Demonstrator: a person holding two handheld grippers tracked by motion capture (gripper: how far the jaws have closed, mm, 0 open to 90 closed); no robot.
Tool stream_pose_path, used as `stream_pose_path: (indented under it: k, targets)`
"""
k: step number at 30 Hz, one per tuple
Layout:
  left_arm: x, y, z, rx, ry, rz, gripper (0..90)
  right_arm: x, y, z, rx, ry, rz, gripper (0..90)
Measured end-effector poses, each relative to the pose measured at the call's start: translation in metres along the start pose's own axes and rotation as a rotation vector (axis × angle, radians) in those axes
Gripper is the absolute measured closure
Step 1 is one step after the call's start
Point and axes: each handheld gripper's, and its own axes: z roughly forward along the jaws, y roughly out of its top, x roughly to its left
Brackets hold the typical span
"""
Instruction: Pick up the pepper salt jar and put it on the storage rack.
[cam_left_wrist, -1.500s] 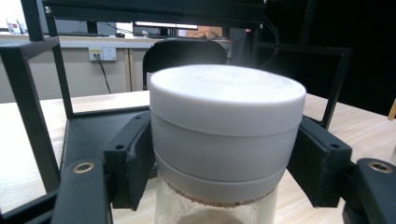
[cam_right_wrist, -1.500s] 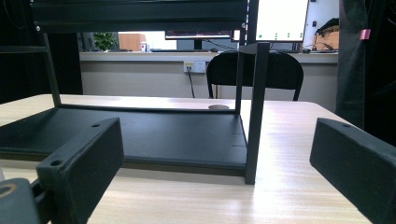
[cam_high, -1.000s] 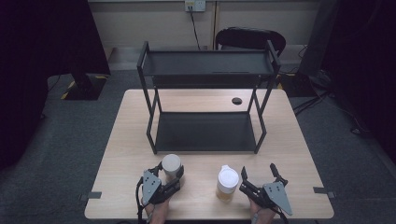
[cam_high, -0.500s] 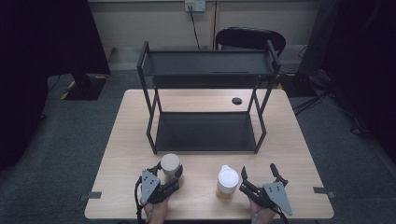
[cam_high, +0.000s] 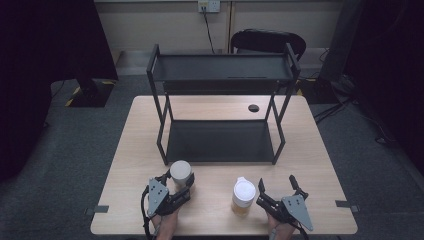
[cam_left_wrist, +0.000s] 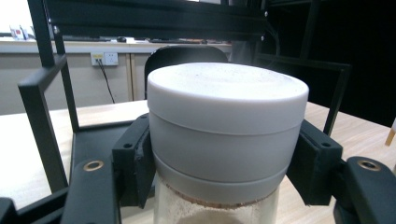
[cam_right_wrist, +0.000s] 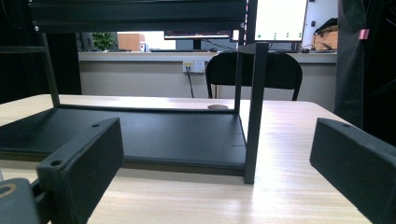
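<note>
Grey-lidded jar at table's near edge, before black shelf rack; my left gripper clamps its lid. My right gripper gapes empty beside white-lidded jar.

Left gripper clamped on grey-lidded jar; right gripper spread beside white-lidded jar, on wooden table before black two-tier metal rack.

Jar lid matt grey plastic; table pale wood; rack black metal
</note>
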Motion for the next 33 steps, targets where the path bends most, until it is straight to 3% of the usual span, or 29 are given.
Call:
stream_pose_path:
  k: [33]
  targets:
    - [0.01, 0.043, 0.01, -0.024, -0.023, 0.009, 34.5, 0.001, 0.0, 0.0, 0.0, -0.004, 0.0, 2.0]
